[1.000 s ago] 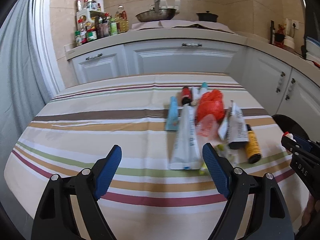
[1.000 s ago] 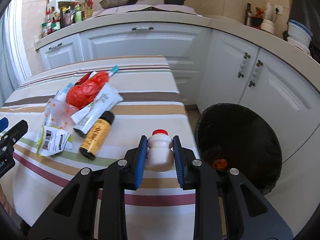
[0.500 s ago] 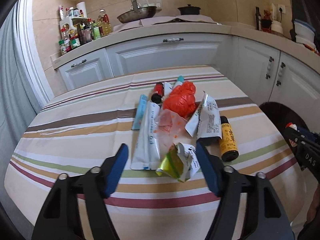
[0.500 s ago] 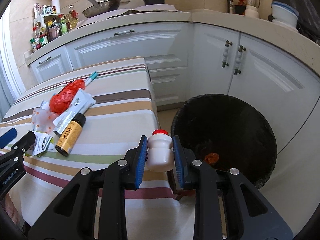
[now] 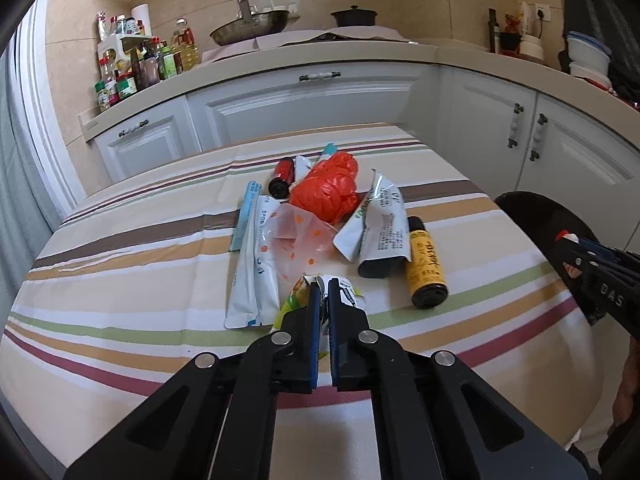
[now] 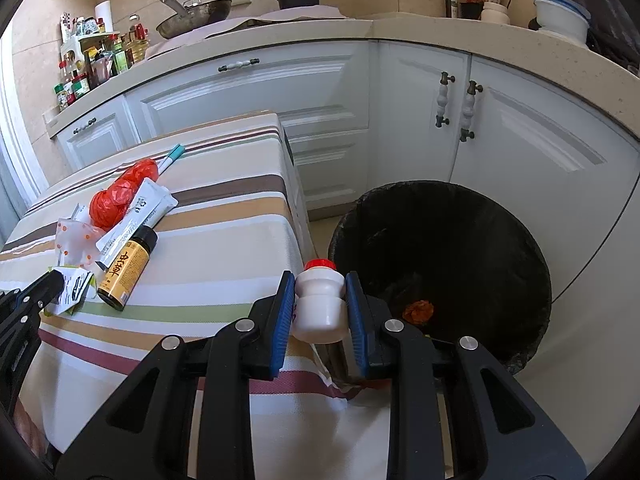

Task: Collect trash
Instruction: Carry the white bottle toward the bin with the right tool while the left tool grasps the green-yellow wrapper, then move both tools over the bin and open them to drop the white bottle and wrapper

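Observation:
A pile of trash lies on the striped table [image 5: 120, 264]. My left gripper [image 5: 323, 292] is shut on a crumpled green-and-white wrapper [image 5: 347, 294] at the near end of the pile; the same gripper [image 6: 52, 280] and wrapper [image 6: 74, 286] show at the left edge of the right wrist view. My right gripper [image 6: 319, 280] is shut on a small white bottle with a red cap [image 6: 320, 304], held upright just off the table's right edge. Beside it on the floor stands a black-lined bin [image 6: 500, 216] with an orange scrap inside.
Behind the wrapper lie an orange plastic bag [image 5: 328, 190], a yellow bottle [image 5: 426, 268], a white tube [image 5: 380, 224], a long white pouch [image 5: 254, 268] and a dotted clear bag [image 5: 296, 236]. White cabinets [image 6: 520, 128] and a cluttered counter ring the table.
The left gripper's wide-open jaws came forward over the wrapper and closed on it. The right gripper carried the white bottle from above the table out to its right edge, beside the bin.

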{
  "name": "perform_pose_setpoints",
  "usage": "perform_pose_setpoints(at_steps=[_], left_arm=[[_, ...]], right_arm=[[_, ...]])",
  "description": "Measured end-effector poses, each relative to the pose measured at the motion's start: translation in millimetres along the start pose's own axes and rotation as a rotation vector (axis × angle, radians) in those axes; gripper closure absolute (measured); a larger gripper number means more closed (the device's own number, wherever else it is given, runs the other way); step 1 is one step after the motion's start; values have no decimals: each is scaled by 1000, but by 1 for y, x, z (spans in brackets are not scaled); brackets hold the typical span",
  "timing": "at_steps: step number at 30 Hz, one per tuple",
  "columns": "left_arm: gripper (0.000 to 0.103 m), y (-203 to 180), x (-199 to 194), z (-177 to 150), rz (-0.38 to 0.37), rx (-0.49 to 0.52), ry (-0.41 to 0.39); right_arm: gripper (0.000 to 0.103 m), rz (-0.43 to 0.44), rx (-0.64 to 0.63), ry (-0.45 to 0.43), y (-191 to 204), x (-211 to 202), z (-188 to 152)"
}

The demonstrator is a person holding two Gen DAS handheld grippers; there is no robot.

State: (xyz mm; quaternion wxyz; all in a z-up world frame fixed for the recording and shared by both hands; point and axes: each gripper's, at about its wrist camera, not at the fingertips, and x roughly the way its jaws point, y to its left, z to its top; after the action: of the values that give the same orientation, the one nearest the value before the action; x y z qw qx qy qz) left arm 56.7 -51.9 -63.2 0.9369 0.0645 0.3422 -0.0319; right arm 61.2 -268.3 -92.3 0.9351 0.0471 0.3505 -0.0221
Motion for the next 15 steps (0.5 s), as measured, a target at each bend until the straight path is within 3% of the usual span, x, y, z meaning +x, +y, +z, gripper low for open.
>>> perform_pose_setpoints(at_steps=[15], left_arm=[[100, -16, -26, 22, -76, 15, -87]], right_arm=[[78, -64, 7, -63, -13, -24, 13]])
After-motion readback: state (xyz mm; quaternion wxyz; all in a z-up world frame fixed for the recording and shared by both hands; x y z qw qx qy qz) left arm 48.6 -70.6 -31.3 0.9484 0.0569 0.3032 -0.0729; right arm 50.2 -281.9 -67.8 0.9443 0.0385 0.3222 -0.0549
